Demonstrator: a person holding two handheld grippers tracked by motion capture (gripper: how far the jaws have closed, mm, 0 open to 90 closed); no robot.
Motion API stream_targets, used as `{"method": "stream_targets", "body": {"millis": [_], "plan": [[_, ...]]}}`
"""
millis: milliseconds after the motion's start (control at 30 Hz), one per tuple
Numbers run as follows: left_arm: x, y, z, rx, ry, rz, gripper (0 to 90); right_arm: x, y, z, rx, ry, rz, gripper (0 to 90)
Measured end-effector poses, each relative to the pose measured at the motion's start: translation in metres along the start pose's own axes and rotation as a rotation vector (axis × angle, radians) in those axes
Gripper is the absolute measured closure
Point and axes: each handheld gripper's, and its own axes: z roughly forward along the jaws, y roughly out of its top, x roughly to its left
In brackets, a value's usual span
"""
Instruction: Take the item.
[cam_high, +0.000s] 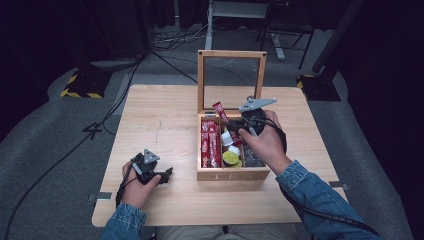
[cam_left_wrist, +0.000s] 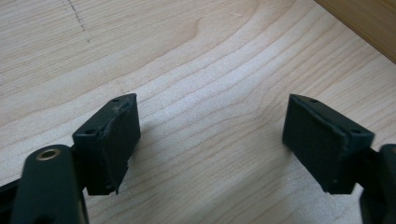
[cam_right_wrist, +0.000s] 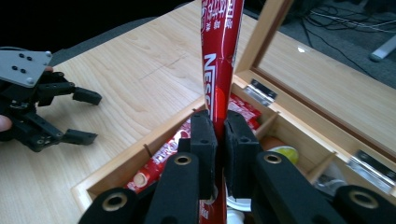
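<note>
A wooden tea box stands mid-table with its glass-paned lid raised upright. My right gripper hovers over the box, shut on a red Nescafé stick sachet that points up and away from the jaws. In the right gripper view the pads pinch the sachet near its lower part, above the box's left compartment. More red sachets lie in that compartment. My left gripper rests open on the table, left of the box, with bare wood between its jaws.
A green-topped pod and small white items sit in the box's middle compartment. The box wall lies close to the left gripper. The wooden table has open surface left of and behind the box. Cables and stand bases lie on the floor.
</note>
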Motion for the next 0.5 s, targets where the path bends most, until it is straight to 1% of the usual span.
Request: {"method": "stream_targets", "body": {"millis": [133,233,333,500], "plan": [[0.0,0.001,0.001,0.01,-0.009,0.014,15.3,-0.009,-0.004,-0.009,-0.007,-0.023,0.011,83.8],[0.0,0.001,0.002,0.006,-0.014,0.011,14.9,-0.016,-0.008,-0.017,-0.013,-0.042,0.022,83.7],[0.003,0.002,0.002,0.011,-0.014,0.025,14.9,-0.025,-0.013,-0.025,-0.017,-0.064,0.04,83.7],[0.005,0.002,0.002,0.012,-0.014,0.026,14.9,-0.039,-0.021,-0.039,-0.018,-0.103,0.064,83.7]]}}
